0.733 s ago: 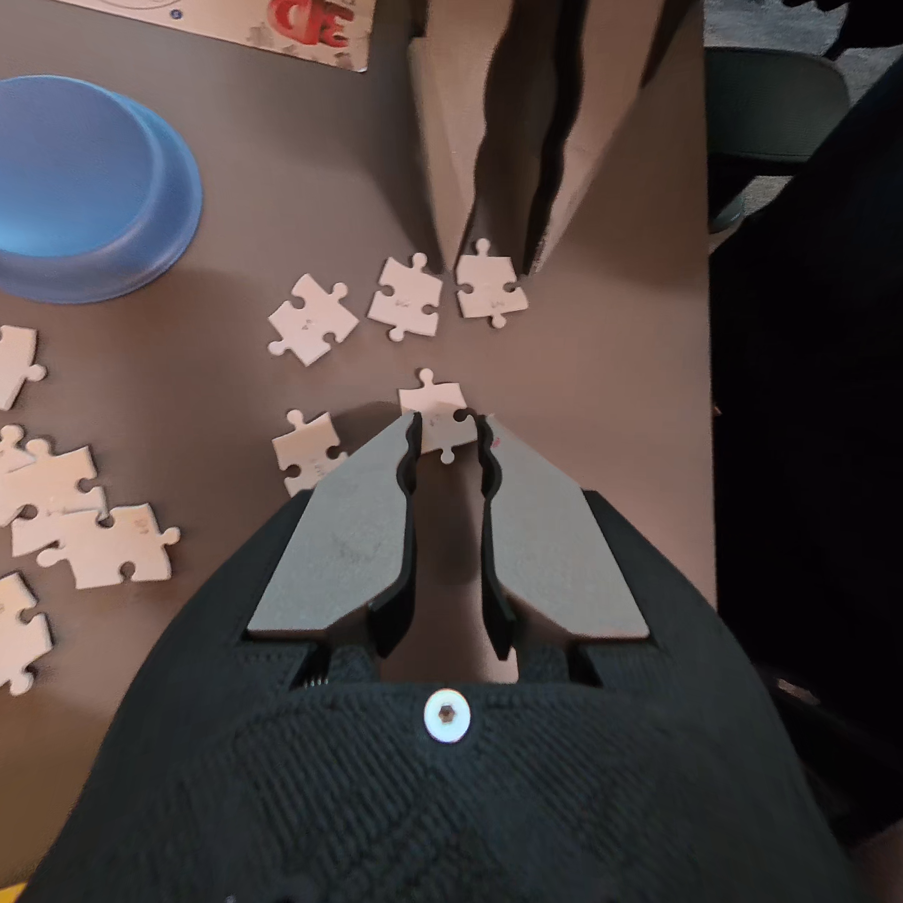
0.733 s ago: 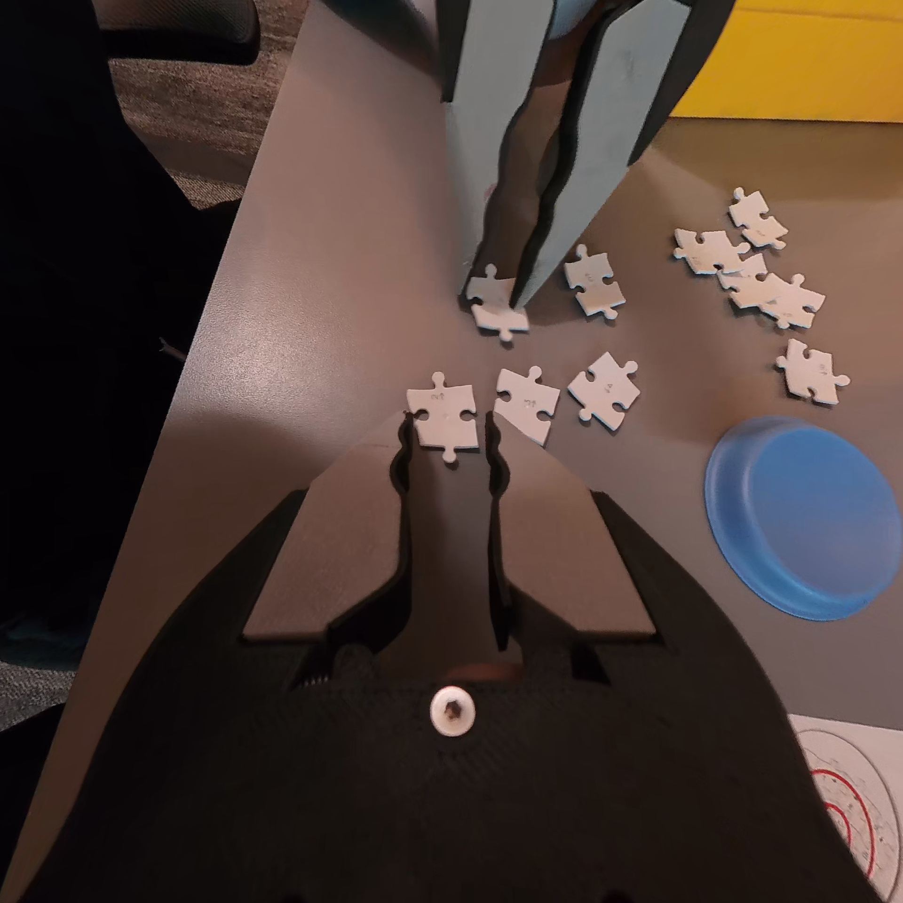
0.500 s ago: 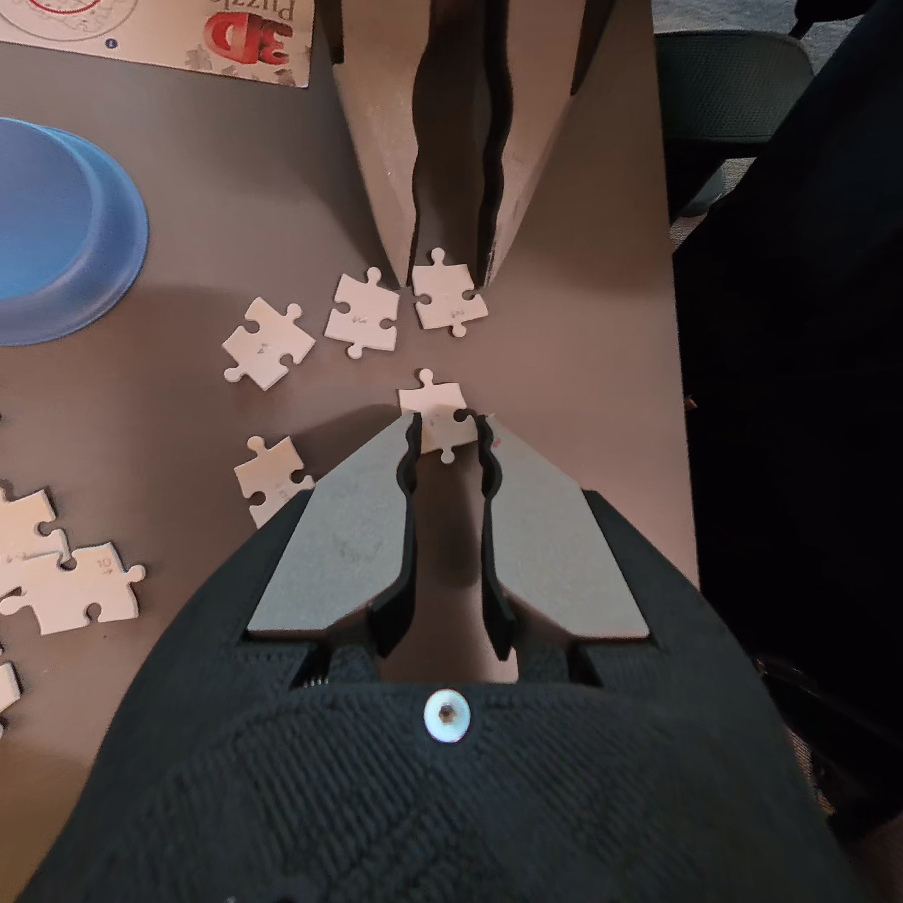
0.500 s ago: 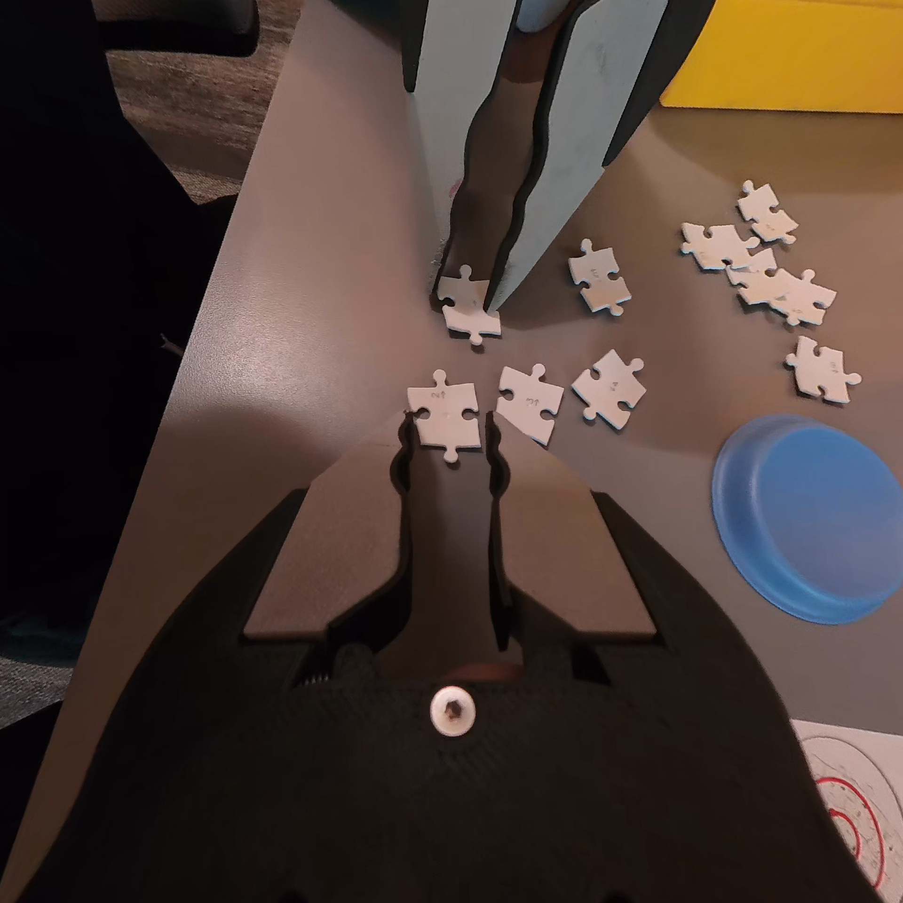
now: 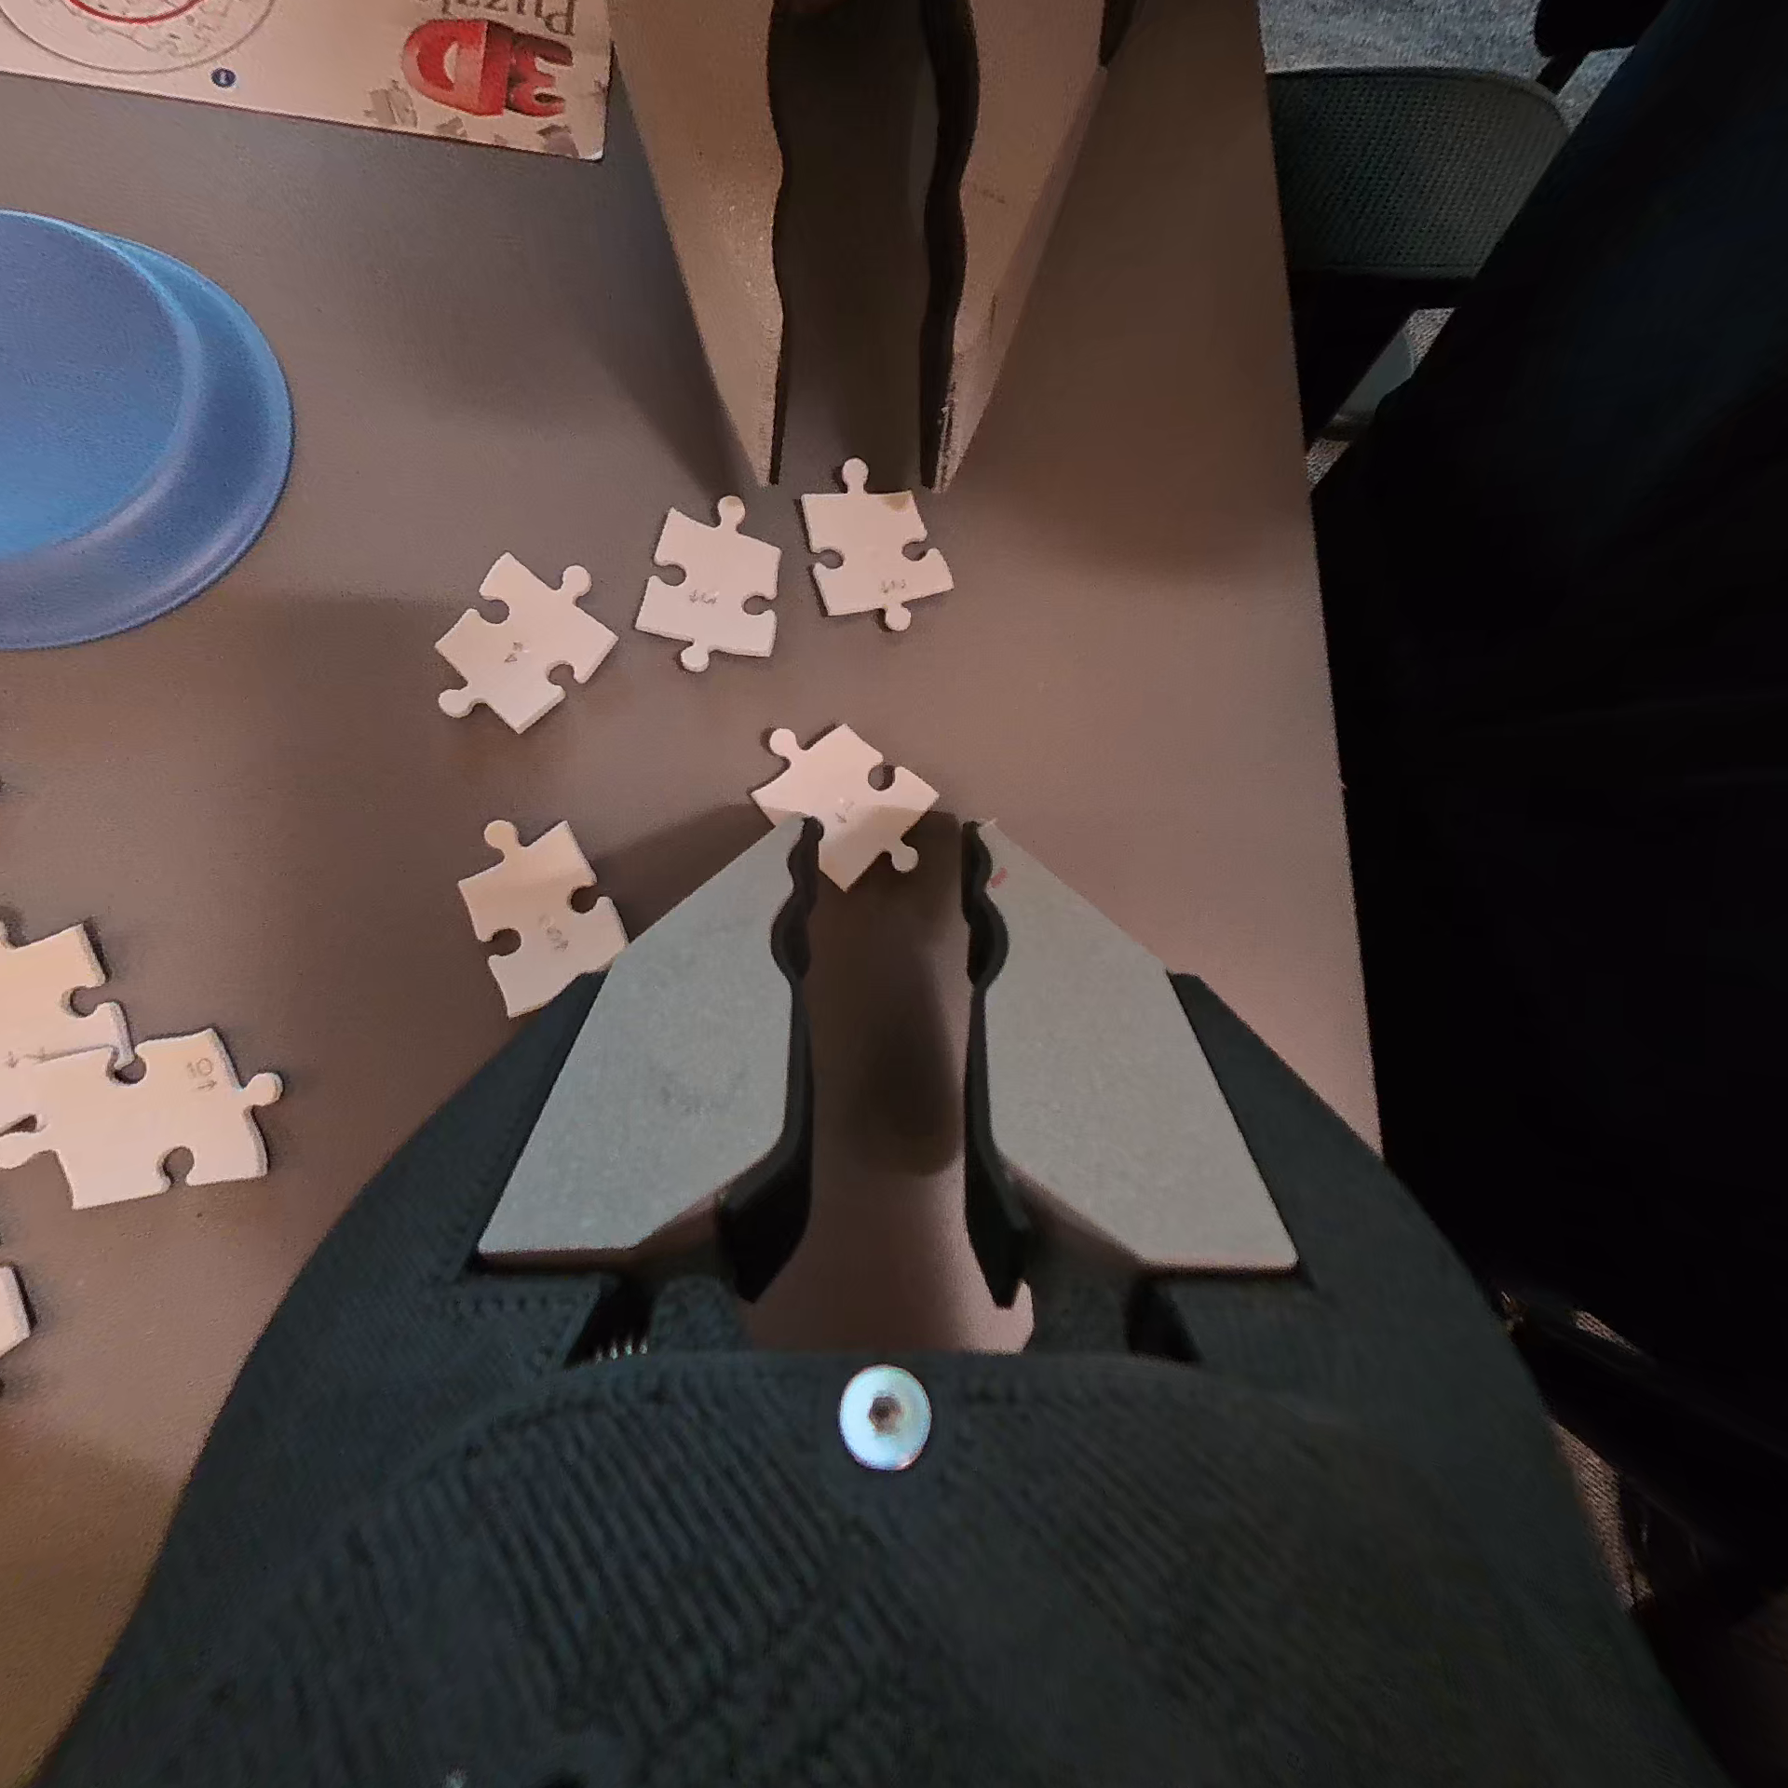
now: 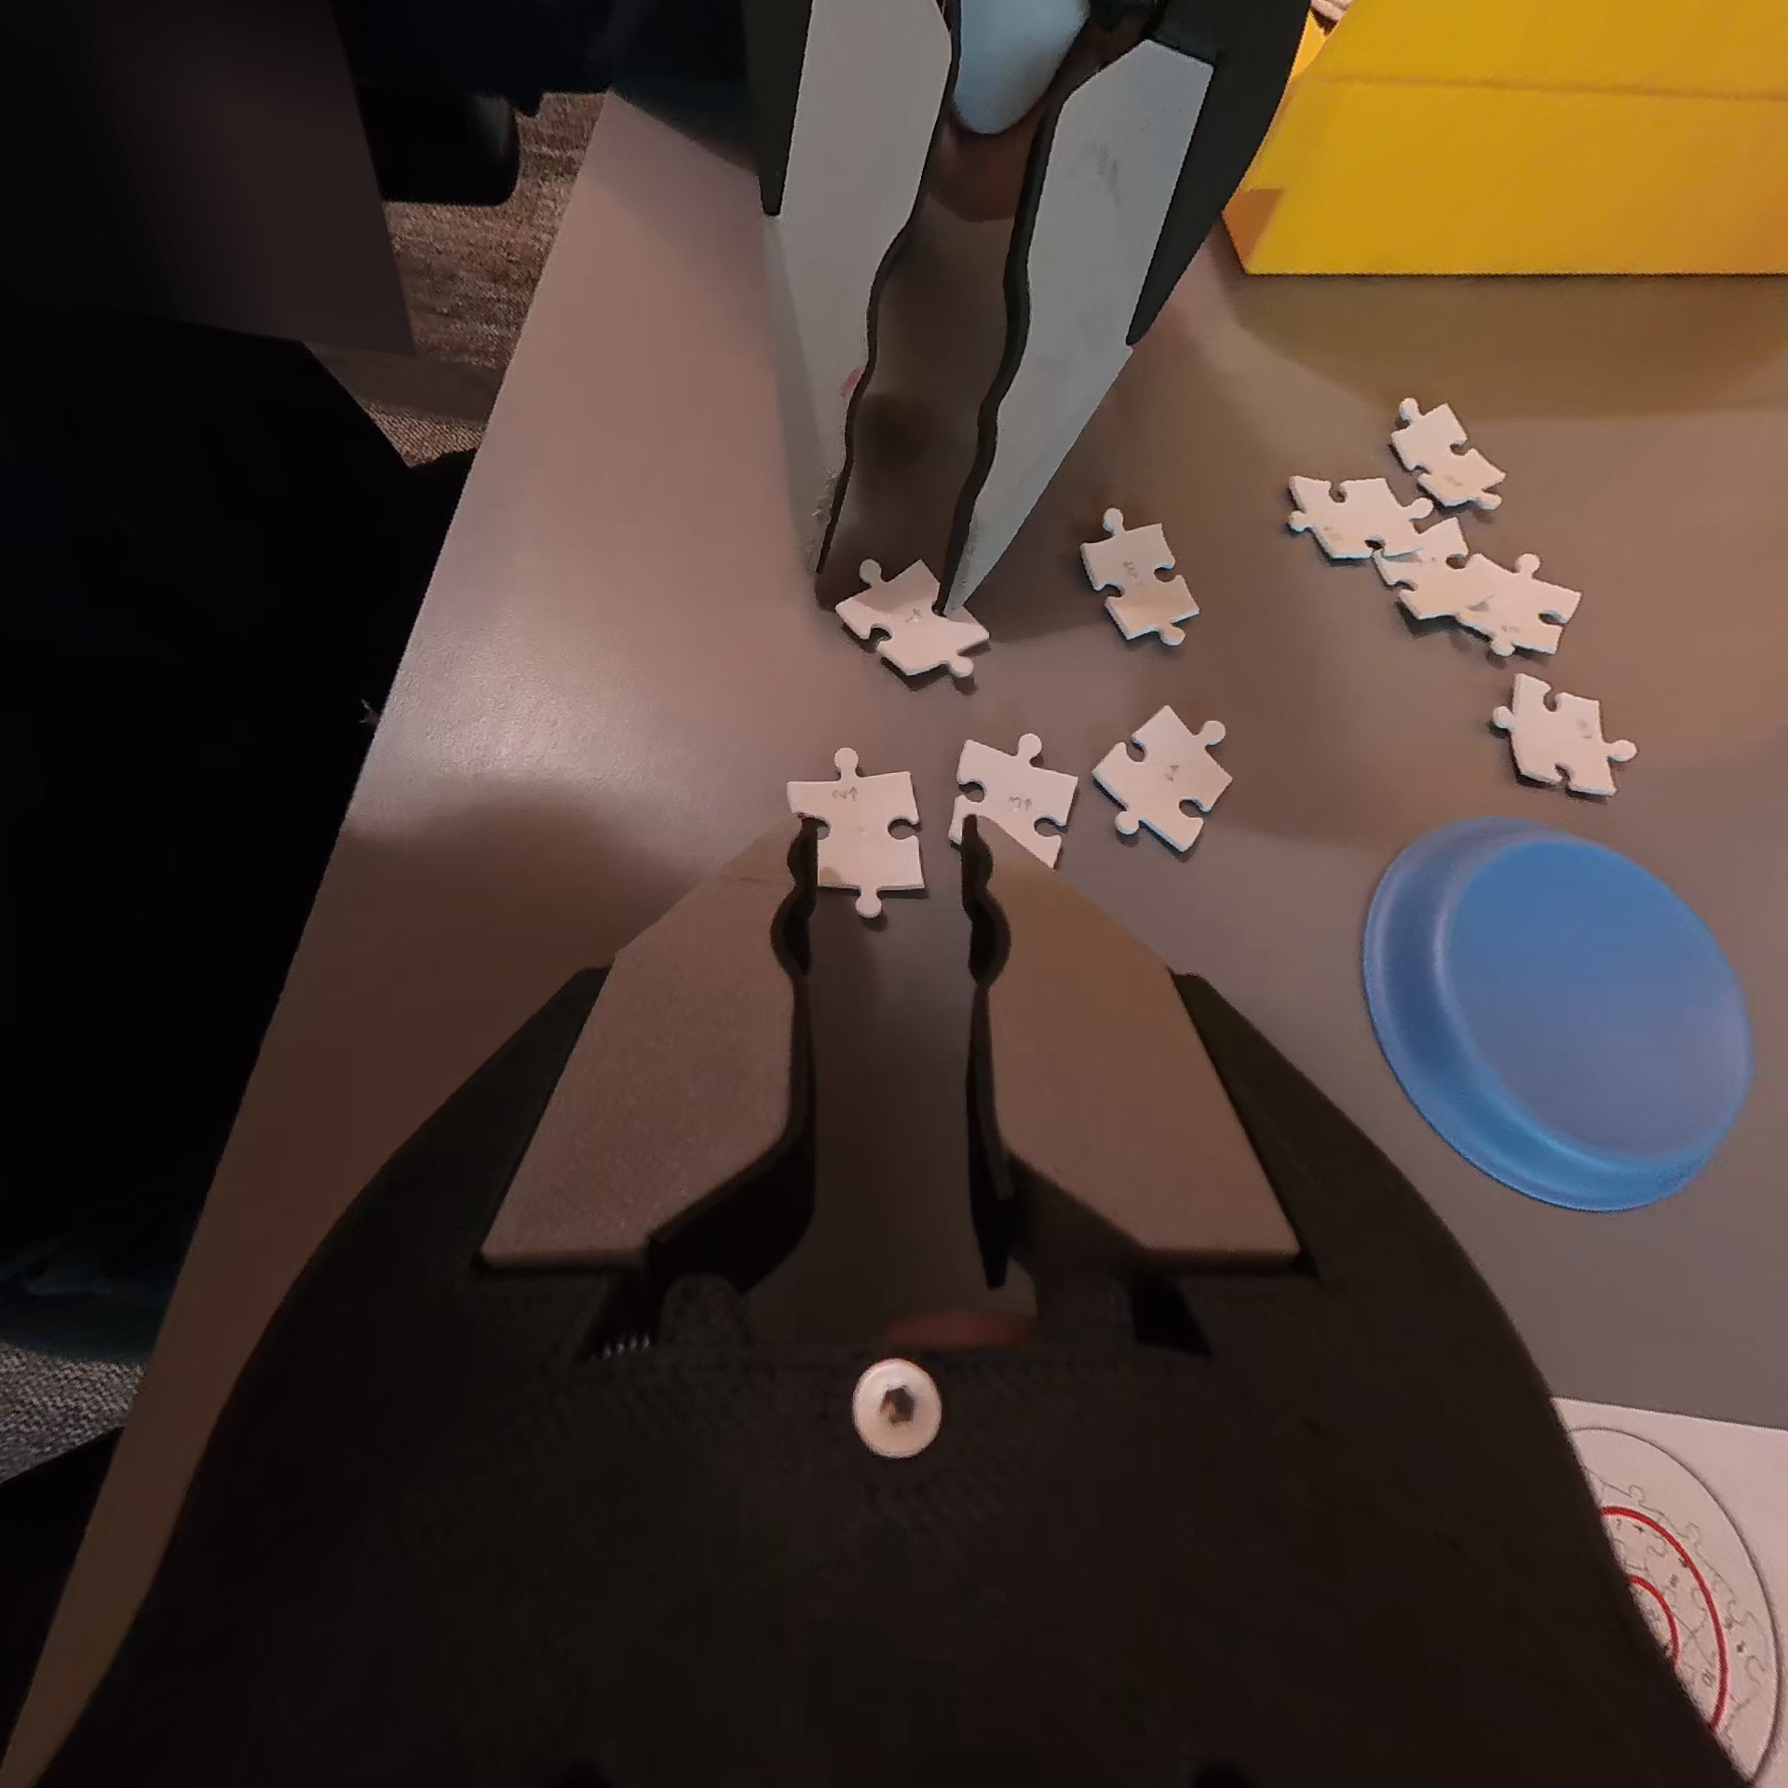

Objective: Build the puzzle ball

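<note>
Left wrist view: the left gripper (image 5: 885,832) is released, its left fingertip touching a tilted piece (image 5: 847,803) on the table (image 5: 1113,677).

Right wrist view: the right gripper (image 6: 882,842) is released, straddling a flat piece (image 6: 861,832).

Puzzle pcs (image 5: 525,655) white/cream, table (image 5: 1113,677) grey-brown. Bowl (image 6: 1558,1011) blue. Box (image 6: 1529,155) yellow. Tool (image 5: 885,832) grey fingers w/ black ribbed body. Sheet (image 5: 319,58) white w/ red print.
</note>
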Motion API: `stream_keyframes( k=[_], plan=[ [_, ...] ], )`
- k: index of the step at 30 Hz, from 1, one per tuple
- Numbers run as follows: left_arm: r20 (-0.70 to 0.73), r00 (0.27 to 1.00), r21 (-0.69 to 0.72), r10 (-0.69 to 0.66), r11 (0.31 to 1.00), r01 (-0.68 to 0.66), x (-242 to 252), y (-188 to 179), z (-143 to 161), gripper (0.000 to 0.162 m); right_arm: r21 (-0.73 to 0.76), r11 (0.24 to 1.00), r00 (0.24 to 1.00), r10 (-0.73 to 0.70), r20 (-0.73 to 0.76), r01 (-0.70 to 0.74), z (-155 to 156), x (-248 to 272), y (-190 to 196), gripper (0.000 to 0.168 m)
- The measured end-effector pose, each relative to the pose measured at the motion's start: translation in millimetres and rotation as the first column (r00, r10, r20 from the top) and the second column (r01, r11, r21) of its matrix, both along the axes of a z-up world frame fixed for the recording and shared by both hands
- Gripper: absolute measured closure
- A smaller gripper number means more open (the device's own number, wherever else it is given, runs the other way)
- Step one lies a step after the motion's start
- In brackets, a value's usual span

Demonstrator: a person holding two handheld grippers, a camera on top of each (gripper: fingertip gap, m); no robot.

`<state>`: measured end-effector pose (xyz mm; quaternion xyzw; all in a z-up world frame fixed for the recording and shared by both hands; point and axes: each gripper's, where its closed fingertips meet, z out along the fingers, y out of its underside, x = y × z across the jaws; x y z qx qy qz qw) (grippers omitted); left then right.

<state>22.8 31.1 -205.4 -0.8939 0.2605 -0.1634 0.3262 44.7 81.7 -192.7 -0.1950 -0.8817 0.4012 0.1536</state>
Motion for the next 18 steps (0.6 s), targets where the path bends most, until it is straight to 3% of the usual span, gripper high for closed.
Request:
stream_keyframes(
  k=[1,6,13,18],
  plan=[
    [0.0,1.0,0.001,-0.001,1.0,0.001,0,0,0,0.135,0.004,1.0,1.0,0.001,0.002,-0.001,-1,0,0,0.141],
    [-0.022,1.0,0.028,-0.015,0.999,0.016,2,1,2,0.135,0.029,1.0,1.0,-0.009,-0.004,0.009,-3,-1,5,0.141],
    [0.014,1.0,0.102,0.018,0.995,-0.019,-4,5,19,0.136,0.005,0.995,0.99,-0.098,-0.099,0.099,24,-10,29,0.141],
    [0.012,0.996,0.132,0.083,0.988,-0.084,-14,12,22,0.137,-0.1,0.966,0.933,-0.257,-0.251,0.239,74,-14,73,0.142]
  ],
)
